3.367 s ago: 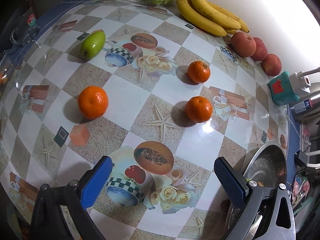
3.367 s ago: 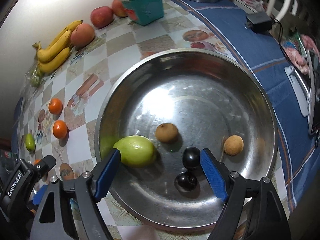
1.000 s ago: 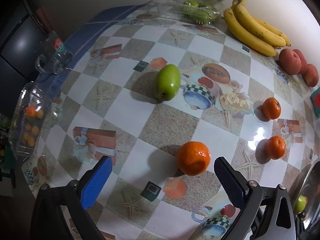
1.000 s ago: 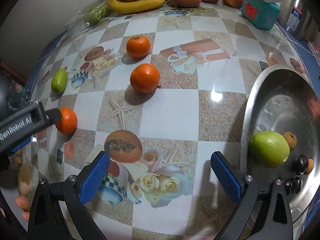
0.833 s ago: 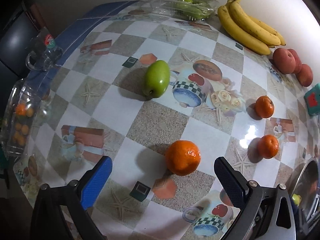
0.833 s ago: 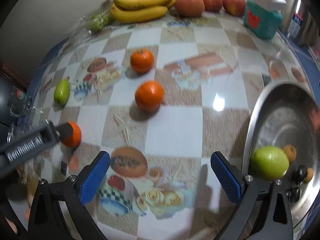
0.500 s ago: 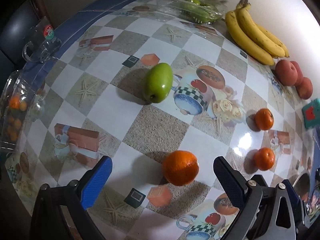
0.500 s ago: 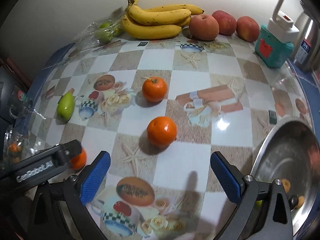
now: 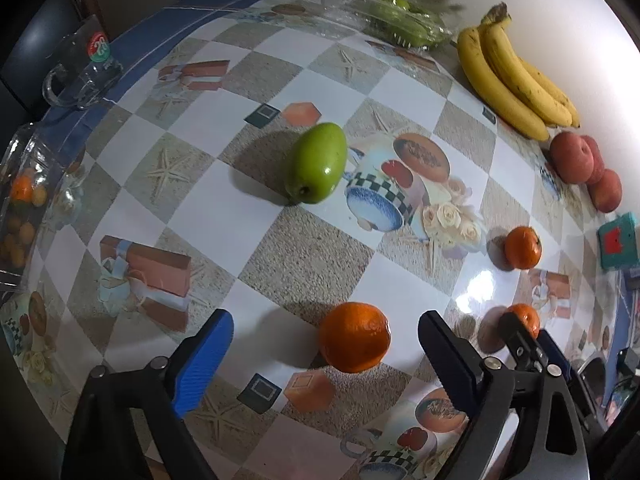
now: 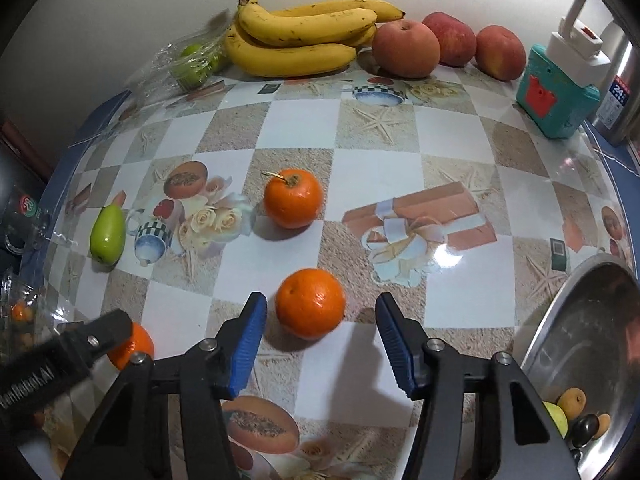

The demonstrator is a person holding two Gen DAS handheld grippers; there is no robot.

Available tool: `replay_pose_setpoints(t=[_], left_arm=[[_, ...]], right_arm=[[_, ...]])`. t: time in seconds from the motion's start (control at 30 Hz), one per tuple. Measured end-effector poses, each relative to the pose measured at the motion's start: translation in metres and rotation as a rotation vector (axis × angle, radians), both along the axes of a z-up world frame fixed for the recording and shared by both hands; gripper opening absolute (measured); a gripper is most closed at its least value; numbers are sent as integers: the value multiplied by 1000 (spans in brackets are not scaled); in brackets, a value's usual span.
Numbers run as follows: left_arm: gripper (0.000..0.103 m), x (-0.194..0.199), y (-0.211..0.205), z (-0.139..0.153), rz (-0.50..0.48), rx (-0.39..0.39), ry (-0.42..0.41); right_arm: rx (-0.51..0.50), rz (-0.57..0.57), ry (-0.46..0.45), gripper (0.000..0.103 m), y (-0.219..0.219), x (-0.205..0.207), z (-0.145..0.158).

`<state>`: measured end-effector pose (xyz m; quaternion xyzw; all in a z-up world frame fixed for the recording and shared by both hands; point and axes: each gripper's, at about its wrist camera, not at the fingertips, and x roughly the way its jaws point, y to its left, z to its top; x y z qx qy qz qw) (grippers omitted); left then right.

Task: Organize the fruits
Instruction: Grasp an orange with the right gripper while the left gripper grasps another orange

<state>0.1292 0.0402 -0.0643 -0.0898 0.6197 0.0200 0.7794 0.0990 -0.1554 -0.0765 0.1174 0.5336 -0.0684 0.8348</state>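
Note:
Three oranges lie on the patterned table. My left gripper (image 9: 326, 344) is open, with one orange (image 9: 354, 337) between its fingers, nearer the right one. My right gripper (image 10: 320, 340) is open around a second orange (image 10: 310, 303), not touching it. A third orange with a stem (image 10: 293, 198) lies beyond. A green mango (image 9: 317, 168) lies further left. A steel bowl (image 10: 560, 320) at the right holds a green fruit (image 10: 556, 420) and several small fruits.
Bananas (image 10: 304, 36), three apples (image 10: 406, 48) and a bag of green fruit (image 10: 192, 64) line the back wall. A teal box (image 10: 558, 92) and a steel flask (image 10: 618, 96) stand at the back right. A glass mug (image 9: 82, 76) and a clear box of small fruit (image 9: 22, 208) sit at the left edge.
Both grippers have moved forward and down over the table. Each now has an orange between its open fingers. The right one has left the bowl behind.

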Motion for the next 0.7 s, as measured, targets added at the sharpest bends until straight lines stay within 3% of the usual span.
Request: replay_pose_setpoints(t=[0.13, 0.33, 0.7], left_arm=[[91, 0, 2, -2, 7, 1, 12], [83, -3, -4, -4, -18, -9, 26], [47, -10, -16, -16, -47, -30, 53]], right_arm=[[19, -5, -4, 38, 1, 3, -1], [61, -35, -18, 38, -5, 1, -1], [110, -99, -77, 37, -20, -21, 20]])
